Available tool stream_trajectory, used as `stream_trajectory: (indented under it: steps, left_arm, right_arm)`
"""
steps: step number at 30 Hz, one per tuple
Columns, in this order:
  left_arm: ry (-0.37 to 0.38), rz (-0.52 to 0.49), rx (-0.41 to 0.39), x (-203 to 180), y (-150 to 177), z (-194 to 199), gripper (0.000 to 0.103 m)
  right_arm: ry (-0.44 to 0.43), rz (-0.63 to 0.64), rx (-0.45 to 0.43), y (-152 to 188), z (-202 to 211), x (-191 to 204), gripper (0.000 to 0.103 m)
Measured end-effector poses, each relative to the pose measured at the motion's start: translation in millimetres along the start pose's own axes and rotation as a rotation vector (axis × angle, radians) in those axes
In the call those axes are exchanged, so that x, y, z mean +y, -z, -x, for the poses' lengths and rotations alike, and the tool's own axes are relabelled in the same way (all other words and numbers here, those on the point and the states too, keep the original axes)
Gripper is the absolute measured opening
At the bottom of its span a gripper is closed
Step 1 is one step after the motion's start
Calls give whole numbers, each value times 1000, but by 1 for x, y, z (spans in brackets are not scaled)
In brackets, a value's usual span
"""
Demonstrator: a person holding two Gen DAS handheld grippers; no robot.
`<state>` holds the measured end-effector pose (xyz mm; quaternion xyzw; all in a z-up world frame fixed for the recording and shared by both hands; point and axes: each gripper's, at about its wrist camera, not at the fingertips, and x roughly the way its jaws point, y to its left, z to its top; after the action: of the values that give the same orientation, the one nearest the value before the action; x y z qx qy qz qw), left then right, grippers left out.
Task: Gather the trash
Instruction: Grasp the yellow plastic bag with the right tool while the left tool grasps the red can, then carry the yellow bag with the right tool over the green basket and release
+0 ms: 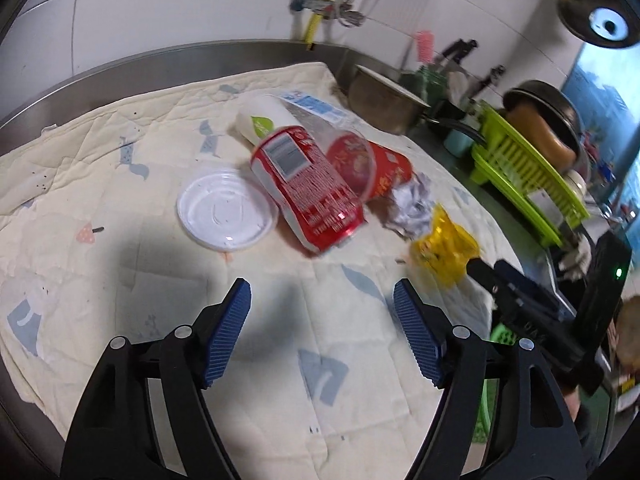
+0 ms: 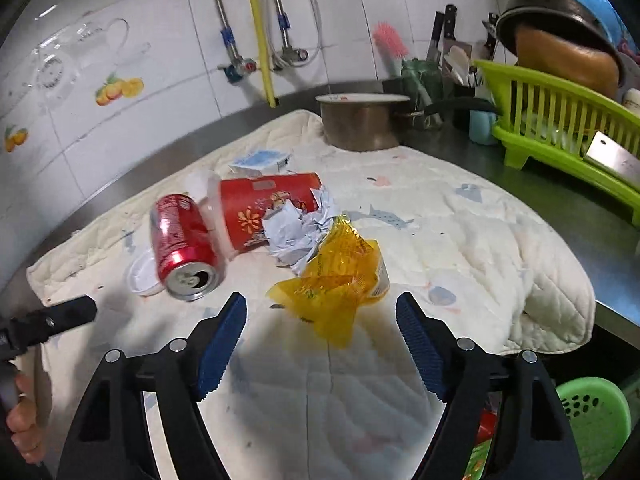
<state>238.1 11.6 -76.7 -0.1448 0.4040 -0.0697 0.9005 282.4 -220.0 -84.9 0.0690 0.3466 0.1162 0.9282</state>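
Observation:
Trash lies on a cream quilted cloth (image 1: 120, 184) (image 2: 460, 248): a red soda can (image 1: 308, 192) (image 2: 182, 240) on its side, a red paper cup (image 1: 384, 168) (image 2: 260, 208), a white plastic lid (image 1: 228, 210) (image 2: 142, 276), crumpled paper (image 1: 412, 208) (image 2: 296, 228), a yellow wrapper (image 1: 444, 248) (image 2: 336, 280) and a blue-white packet (image 1: 312, 104) (image 2: 260, 160). My left gripper (image 1: 322, 304) is open and empty, short of the can. My right gripper (image 2: 320, 316) is open and empty, just in front of the yellow wrapper.
A metal pot (image 2: 360, 124) stands at the cloth's far edge. A green dish rack (image 2: 568, 128) (image 1: 528, 184) with a pan stands at the right. A green basket (image 2: 592, 420) sits below the counter's right edge. The tiled wall with pipes (image 2: 260, 32) is behind.

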Motion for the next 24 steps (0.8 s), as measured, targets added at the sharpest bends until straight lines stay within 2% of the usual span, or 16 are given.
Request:
stream_trajectory:
  steps: [4,10,16,24]
  left_arm:
    - [-19,41,10,0,-17,-15,77]
    - [-28,158,42,6,-41,-41,80]
    - [-81,265,56,16,-61,-61,83]
    - [-77,359,93,26,-69,-84,83]
  right_arm:
    - [20,-19,15,-1,-20,-4,74]
    - [-3,-68,26,-3,-33,-14,61]
    - [-8,-75,18,0,-32,-17,54]
    - [-22,-69,-12,6,-13,-20,52]
